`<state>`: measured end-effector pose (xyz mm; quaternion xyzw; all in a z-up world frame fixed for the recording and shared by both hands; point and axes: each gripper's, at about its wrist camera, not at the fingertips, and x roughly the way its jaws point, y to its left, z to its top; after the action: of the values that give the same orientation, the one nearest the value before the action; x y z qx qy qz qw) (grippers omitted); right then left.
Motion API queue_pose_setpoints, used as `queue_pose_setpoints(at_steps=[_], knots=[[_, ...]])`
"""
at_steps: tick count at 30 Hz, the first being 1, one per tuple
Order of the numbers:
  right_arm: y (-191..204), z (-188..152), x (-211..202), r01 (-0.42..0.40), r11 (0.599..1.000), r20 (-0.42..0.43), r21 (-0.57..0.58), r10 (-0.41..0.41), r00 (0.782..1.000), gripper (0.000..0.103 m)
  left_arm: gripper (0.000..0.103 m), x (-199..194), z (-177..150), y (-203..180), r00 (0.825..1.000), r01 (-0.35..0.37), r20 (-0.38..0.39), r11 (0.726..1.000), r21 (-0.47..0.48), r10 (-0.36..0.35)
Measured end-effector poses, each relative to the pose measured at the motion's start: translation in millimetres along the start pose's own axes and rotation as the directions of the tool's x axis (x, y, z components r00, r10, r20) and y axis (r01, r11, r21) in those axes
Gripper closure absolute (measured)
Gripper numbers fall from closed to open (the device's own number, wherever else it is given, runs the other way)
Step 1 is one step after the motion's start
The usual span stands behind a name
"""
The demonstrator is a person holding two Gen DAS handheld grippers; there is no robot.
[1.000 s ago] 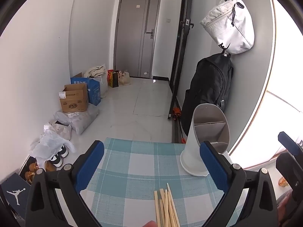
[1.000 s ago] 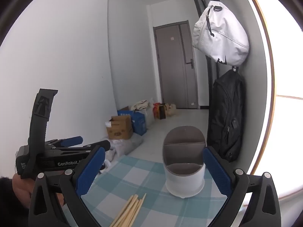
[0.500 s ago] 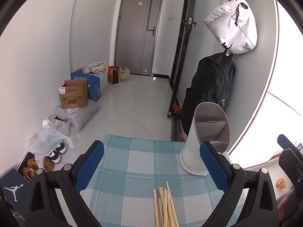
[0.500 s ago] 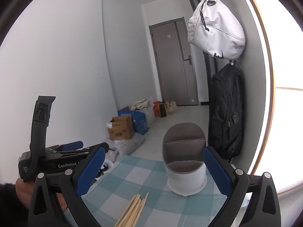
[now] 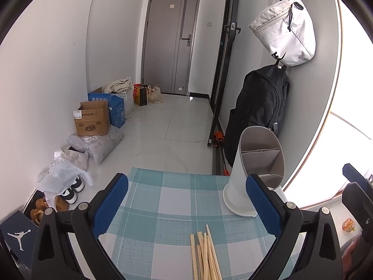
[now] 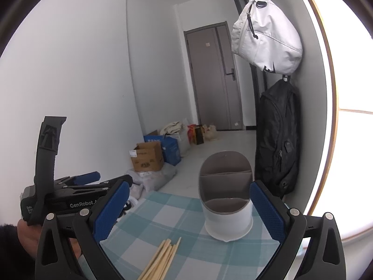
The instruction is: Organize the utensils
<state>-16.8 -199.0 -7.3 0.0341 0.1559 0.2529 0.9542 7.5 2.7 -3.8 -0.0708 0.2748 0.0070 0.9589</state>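
A bundle of several wooden chopsticks (image 5: pixel 206 254) lies flat on the teal-checked tablecloth (image 5: pixel 163 198), near its front edge. Behind them to the right stands a white utensil holder (image 5: pixel 254 175) with grey divided compartments, upright and with nothing seen inside. My left gripper (image 5: pixel 186 206) hovers open above the cloth, the chopsticks below and between its blue pads. In the right wrist view the chopsticks (image 6: pixel 160 260) and the holder (image 6: pixel 227 200) show again, with my right gripper (image 6: pixel 188 212) open above them. The left gripper (image 6: pixel 70 198) appears at that view's left, held by a hand.
The table's far edge drops to a tiled floor. Cardboard boxes (image 5: pixel 93 121), bags and shoes (image 5: pixel 70 189) line the left wall. A black backpack (image 5: pixel 256 112) and a white bag (image 5: pixel 284 30) hang on the right wall behind the holder.
Both grippers have tilted or risen slightly, so the chopsticks and holder sit a little higher in view. Both jaws stay open and nothing on the table has moved.
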Motion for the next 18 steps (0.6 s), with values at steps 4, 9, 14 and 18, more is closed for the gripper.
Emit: queue_pose_setpoints(at_steps=[4, 9, 14, 18], knots=[[-0.1, -0.8, 0.0, 0.001, 1.0, 0.0, 0.0, -0.001, 1.0, 0.0, 0.004, 1.1, 0.4, 2.1, 1.0, 0.002, -0.004, 1.0, -0.008, -0.002], [-0.1, -1.1, -0.5, 0.001, 1.0, -0.002, 0.0, -0.001, 1.0, 0.0, 0.004, 2.1, -1.1, 3.3, 1.0, 0.003, -0.007, 1.0, -0.017, -0.003], [0.1, -0.7, -0.1, 0.002, 1.0, -0.002, -0.003, -0.002, 1.0, 0.0, 0.004, 2.2, -1.3, 2.7, 1.0, 0.002, -0.007, 1.0, -0.017, -0.002], [2.1, -1.0, 0.5, 0.003, 1.0, -0.006, -0.012, -0.003, 1.0, 0.0, 0.004, 2.0, -1.5, 3.0, 1.0, 0.003, -0.009, 1.0, -0.018, -0.003]])
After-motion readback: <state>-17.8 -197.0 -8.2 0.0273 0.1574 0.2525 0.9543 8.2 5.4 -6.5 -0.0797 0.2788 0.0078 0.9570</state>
